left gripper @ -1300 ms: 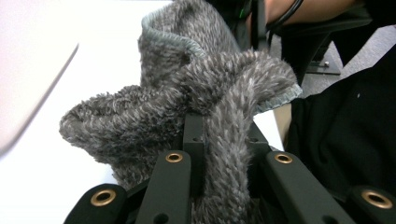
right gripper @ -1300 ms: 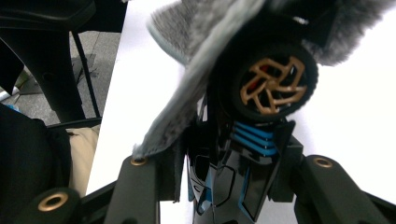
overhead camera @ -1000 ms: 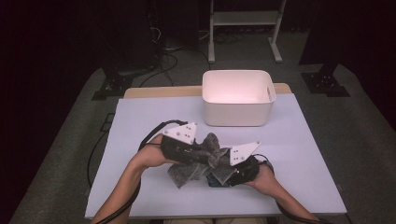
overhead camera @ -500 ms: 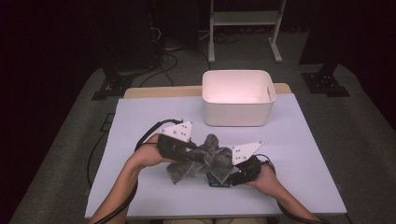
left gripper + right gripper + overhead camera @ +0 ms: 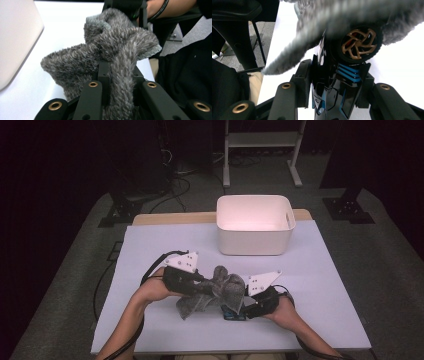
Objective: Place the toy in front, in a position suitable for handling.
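A grey fluffy cloth (image 5: 215,292) is bunched up at the near middle of the table, draped over a small black and blue toy car (image 5: 234,314). My left gripper (image 5: 206,289) comes in from the left and is shut on a fold of the cloth (image 5: 112,50); the pile bulges over both jaws of the left gripper (image 5: 117,72). My right gripper (image 5: 241,310) comes in from the right and is shut on the toy car (image 5: 337,95). The car's gold-spoked wheel (image 5: 358,43) sits just past the jaws, and the cloth (image 5: 337,17) hangs over it.
A white plastic bin (image 5: 254,225) stands at the back right of the pale table (image 5: 150,250). The person's forearms enter from the near edge. Cables trail off the table's left side. A metal stand and dark floor lie beyond the far edge.
My left gripper has drifted a little to the left, pulling the cloth with it. The right gripper and the toy car have stayed in place.
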{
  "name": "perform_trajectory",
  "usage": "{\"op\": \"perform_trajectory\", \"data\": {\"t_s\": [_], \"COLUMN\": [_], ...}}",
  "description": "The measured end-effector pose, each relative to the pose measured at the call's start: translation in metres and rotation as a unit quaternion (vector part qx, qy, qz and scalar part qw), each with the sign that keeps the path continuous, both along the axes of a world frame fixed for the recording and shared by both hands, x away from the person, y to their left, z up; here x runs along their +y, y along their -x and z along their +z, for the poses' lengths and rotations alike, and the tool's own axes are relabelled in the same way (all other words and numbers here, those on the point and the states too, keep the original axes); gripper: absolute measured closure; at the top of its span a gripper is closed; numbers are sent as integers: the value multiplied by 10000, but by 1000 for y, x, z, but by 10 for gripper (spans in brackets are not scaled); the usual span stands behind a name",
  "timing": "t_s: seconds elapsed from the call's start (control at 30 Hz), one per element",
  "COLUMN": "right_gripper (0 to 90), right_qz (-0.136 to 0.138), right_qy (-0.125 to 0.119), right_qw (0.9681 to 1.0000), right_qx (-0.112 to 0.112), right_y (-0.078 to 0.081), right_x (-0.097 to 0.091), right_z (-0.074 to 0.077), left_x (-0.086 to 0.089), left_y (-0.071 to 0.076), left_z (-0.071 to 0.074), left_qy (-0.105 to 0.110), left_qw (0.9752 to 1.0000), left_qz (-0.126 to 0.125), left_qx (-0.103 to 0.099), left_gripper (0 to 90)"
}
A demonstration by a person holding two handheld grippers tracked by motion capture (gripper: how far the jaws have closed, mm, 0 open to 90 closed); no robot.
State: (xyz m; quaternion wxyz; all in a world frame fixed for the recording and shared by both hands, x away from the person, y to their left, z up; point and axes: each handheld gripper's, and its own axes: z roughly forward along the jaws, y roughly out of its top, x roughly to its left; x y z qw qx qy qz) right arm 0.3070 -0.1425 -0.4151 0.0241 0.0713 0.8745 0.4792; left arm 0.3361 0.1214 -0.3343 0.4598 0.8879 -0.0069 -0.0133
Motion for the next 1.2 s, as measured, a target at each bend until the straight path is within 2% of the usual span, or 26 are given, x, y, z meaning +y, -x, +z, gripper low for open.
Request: {"op": "perform_trajectory", "data": {"t_s": [0.2,0.37,0.57,0.7,0.87,1.2], "right_gripper": [557,557,557,558,557,557], "right_qz": [0,3,7,11,3,5], "right_qy": [17,26,26,26,16,15], "right_qw": [10000,10000,10000,10000,10000,10000], "right_qx": [-31,-44,-41,-37,-19,-48], "right_y": [1,1,1,1,0,1], "right_x": [1,1,1,1,1,1], "right_z": [0,1,0,0,0,0], "left_x": [-17,-24,-15,-6,4,12], "left_y": [0,-1,-1,-2,-2,-1], "left_z": [15,16,12,6,-4,-14], "left_qy": [26,-13,39,-33,66,162], "left_qw": [9998,9996,9999,10000,9999,9995], "left_qz": [-173,-233,-138,-44,70,155], "left_qx": [-131,-143,-68,-54,90,208], "left_gripper": [775,776,776,776,776,775]}}
